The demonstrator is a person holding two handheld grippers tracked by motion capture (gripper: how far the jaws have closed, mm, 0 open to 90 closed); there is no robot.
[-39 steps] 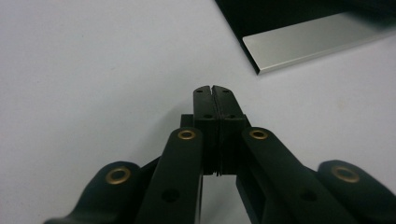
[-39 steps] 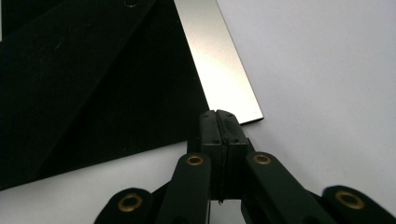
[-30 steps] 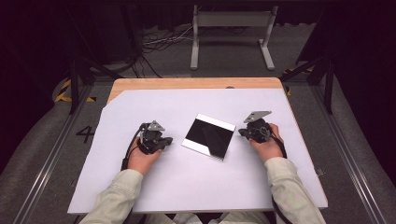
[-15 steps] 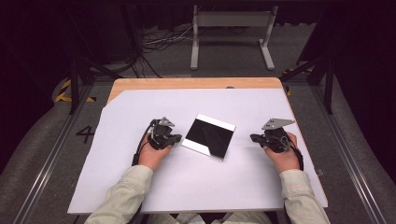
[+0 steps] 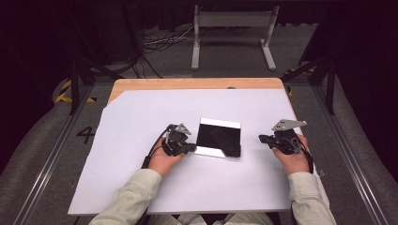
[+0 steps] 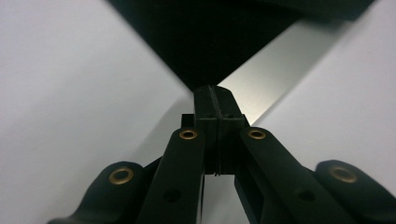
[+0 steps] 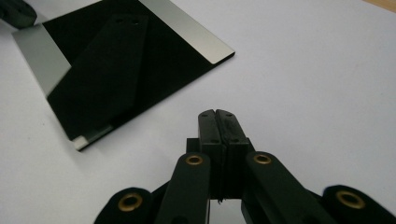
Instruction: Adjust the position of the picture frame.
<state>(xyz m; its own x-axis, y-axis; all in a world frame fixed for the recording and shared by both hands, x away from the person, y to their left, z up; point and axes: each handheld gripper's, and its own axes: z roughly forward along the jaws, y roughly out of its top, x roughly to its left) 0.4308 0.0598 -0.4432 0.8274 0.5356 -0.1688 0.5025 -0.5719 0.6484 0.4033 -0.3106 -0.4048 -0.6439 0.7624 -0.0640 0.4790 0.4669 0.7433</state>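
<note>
I see the black plate [image 5: 219,138] lying flat near the middle of the white sheet [image 5: 141,108], a little toward the near edge. My left gripper [image 5: 191,148], clenched empty, noses against its near-left corner; my right gripper [image 5: 263,138], also clenched empty, sits apart, nearer the sheet's right edge.

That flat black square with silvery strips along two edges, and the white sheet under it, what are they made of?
The flat black square looks like glossy glass or polished plastic: it mirrors a gripper jaw. Its strips look like brushed metal. The white sheet looks like matte paper or board.
</note>
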